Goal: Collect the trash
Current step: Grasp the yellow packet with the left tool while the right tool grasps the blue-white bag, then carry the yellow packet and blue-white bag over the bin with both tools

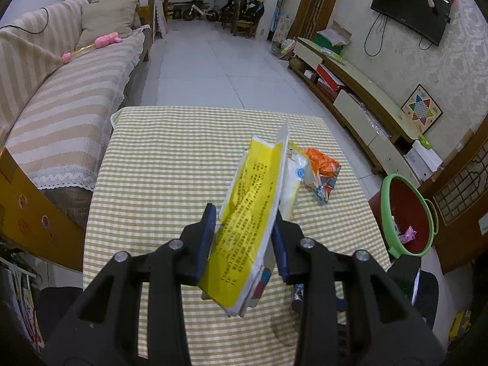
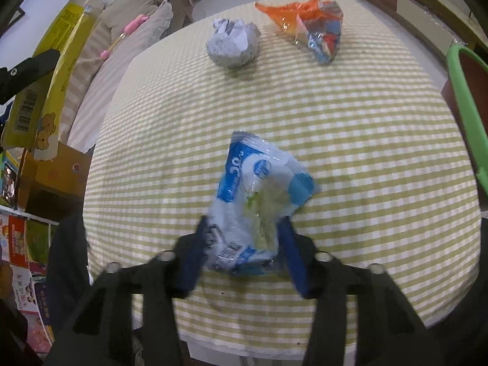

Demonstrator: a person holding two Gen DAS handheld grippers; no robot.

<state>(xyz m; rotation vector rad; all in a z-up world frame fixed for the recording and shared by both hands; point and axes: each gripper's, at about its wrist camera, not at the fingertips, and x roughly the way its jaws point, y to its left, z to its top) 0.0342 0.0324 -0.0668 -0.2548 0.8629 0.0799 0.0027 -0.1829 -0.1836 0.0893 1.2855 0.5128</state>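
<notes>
**Both grippers loaded, bin sits off to the right**

Closest in, the right gripper [image 2: 241, 238] has its blue fingers [image 2: 291, 253] squeezed onto the near end of a crinkly blue-and-white plastic wrapper [image 2: 259, 189]. The wrapper's long axis runs straight away from the fingers, up the checked tablecloth [image 2: 366, 152], with the far end lying on the cloth. So it looks pinched but not lifted yet.

The left gripper [image 1: 244, 238] is clamped shut on a flattened yellow carton [image 1: 247, 213], held up off the table with its long side pointing forward along the fingers. From the right wrist view you can see that same carton hanging in the air over at the left edge.

Farther back on the table: a crumpled paper ball [image 2: 233, 44] and an orange snack bag [image 2: 308, 27], close together near the far edge, neither touched.

The green-rimmed bin [image 1: 407, 216] stands on the floor just past the table's right side. My guess is the right hand is nearer to it, so both loads have to travel rightward, with the left one crossing the whole table.
</notes>
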